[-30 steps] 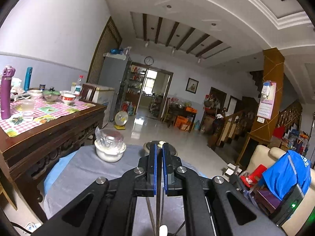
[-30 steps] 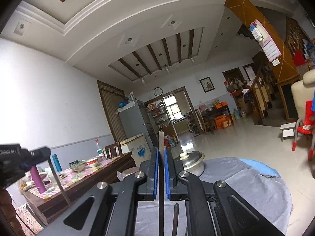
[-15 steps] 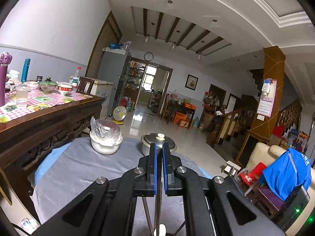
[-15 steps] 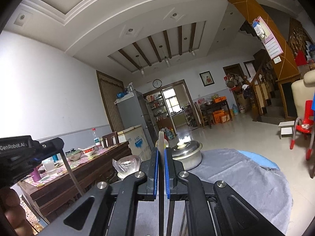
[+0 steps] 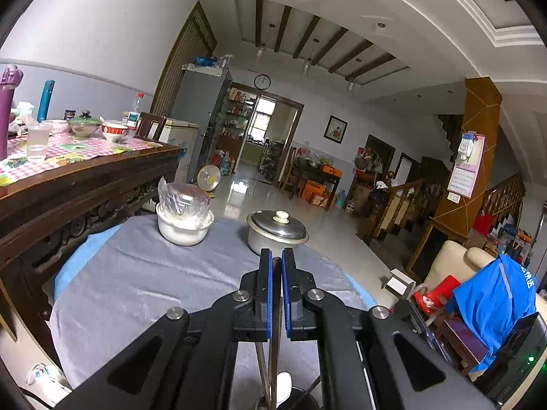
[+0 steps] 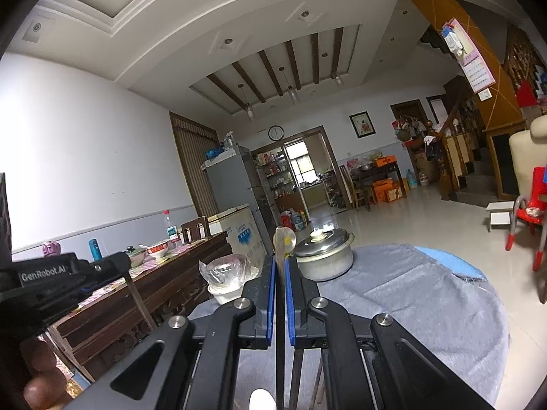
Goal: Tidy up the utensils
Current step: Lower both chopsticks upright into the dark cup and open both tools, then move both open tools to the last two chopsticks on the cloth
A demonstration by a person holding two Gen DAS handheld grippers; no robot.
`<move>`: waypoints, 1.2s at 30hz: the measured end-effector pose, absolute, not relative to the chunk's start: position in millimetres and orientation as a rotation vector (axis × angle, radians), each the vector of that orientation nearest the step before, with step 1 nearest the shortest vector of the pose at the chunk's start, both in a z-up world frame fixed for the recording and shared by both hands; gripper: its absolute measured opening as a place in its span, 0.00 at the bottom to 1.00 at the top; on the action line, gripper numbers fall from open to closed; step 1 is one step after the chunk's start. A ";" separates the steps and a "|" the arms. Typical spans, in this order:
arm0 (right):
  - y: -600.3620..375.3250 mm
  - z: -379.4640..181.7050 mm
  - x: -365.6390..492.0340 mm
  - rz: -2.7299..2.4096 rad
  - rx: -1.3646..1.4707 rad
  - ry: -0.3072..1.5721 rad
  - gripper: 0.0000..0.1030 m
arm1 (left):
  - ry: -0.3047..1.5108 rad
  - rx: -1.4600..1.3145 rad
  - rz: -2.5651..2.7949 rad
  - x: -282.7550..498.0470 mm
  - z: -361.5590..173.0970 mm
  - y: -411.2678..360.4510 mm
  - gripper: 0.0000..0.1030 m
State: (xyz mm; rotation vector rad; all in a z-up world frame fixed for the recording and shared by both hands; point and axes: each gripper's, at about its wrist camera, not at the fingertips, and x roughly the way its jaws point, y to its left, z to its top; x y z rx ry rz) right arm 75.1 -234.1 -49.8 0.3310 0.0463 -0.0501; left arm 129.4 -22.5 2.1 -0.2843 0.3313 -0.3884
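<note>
One spoon [image 6: 283,249] stands upright, clamped inside the right hand-held gripper [image 6: 279,263].

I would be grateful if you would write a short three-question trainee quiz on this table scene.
1. True or false: the right gripper is shut on a thin flat wooden utensil.
2. Which vessel on the grey tablecloth has a cream knob? A. the lidded steel pot B. the white bowl covered in clear plastic C. a glass jug
3. Fill in: seen from the left wrist, the white bowl stands to the ___ of the steel pot.

Key: 1 true; 2 A; 3 left.
</note>
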 end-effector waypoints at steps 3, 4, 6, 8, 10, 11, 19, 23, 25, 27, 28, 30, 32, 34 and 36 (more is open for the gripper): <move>-234.6 -49.7 74.6 -0.050 0.329 0.044 0.06 | 0.331 -0.293 -0.390 129.8 1.9 -20.4 0.05; -234.2 -49.9 75.1 -0.050 0.330 0.043 0.06 | 0.329 -0.293 -0.391 129.3 2.2 -19.9 0.05; -234.1 -50.9 73.9 -0.048 0.330 0.046 0.06 | 0.327 -0.284 -0.387 129.1 2.2 -20.2 0.05; -233.9 -49.4 73.3 -0.045 0.330 0.050 0.06 | 0.331 -0.284 -0.392 129.5 2.4 -20.8 0.05; -234.1 -48.0 73.1 -0.042 0.333 0.055 0.06 | 0.337 -0.278 -0.393 129.8 1.2 -22.0 0.05; -234.3 -48.4 72.3 -0.039 0.335 0.057 0.06 | 0.341 -0.273 -0.392 130.7 0.7 -22.5 0.05; -240.1 -49.1 74.8 -0.021 0.378 0.102 0.10 | 0.401 -0.196 -0.403 132.9 -7.4 -34.9 0.17; -252.3 -50.0 70.4 -0.023 0.440 0.098 0.50 | 0.409 -0.166 -0.375 131.8 -11.1 -34.3 0.41; -257.3 -48.6 64.8 -0.048 0.451 0.075 0.53 | 0.411 -0.155 -0.364 130.4 -12.2 -32.2 0.41; -260.1 -47.1 63.2 -0.069 0.443 0.071 0.53 | 0.417 -0.139 -0.340 130.3 -13.0 -29.3 0.43; -262.1 -46.5 62.5 -0.078 0.445 0.070 0.53 | 0.419 -0.132 -0.328 130.2 -13.4 -27.8 0.44; -267.6 -46.1 62.2 -0.094 0.452 0.077 0.53 | 0.426 -0.118 -0.303 131.4 -14.4 -25.9 0.48; -273.2 -47.5 62.1 -0.113 0.464 0.086 0.53 | 0.437 -0.104 -0.269 130.7 -16.1 -23.6 0.53; -276.7 -49.5 61.6 -0.120 0.474 0.101 0.53 | 0.440 -0.078 -0.237 129.7 -17.3 -23.5 0.53; -279.0 -50.9 61.0 -0.132 0.483 0.112 0.53 | 0.441 -0.049 -0.208 128.8 -18.3 -23.9 0.55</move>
